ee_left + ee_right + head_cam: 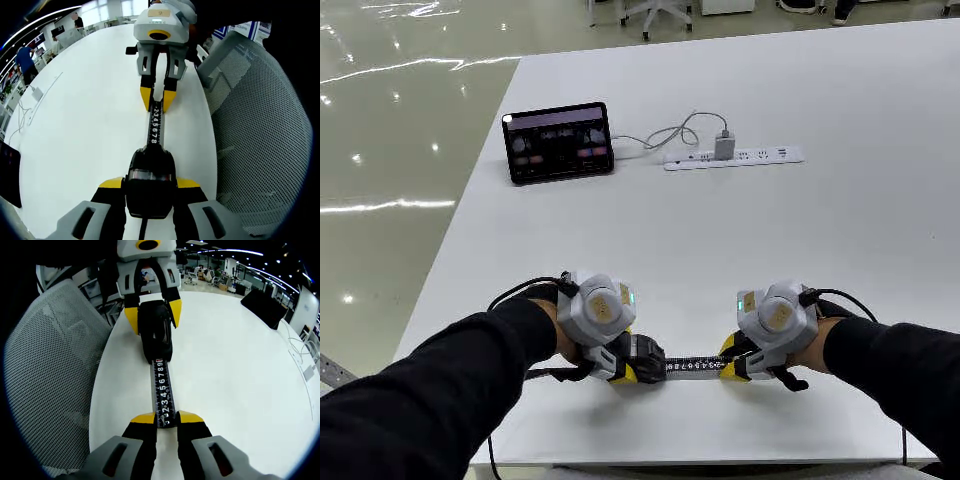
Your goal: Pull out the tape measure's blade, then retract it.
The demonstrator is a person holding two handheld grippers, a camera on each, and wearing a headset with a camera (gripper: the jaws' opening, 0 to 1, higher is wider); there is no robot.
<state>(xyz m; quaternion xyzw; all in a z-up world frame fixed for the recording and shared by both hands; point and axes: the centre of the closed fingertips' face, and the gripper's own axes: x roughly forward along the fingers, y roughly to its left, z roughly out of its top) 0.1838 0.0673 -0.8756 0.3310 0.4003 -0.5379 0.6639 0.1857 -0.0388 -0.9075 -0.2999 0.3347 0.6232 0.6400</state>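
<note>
Black tape measure case [150, 172] sits clamped between the closed jaws of the left gripper [150, 184], at 6 o'clock in the left gripper view. Its numbered blade [155, 127] runs toward 12 o'clock, where the right gripper [157, 99] pinches the tip, jaws nearly shut. Case and blade sit by the white table's [720, 250] near edge, at 6 o'clock in the head view.

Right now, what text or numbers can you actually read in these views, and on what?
"2 3 4 5 6 7 8 9": on the blade of the tape measure, right gripper view.
"2345678": same blade, left gripper view.
Screen of the tablet: too small to read.
Markings on the power strip: too small to read.
</note>
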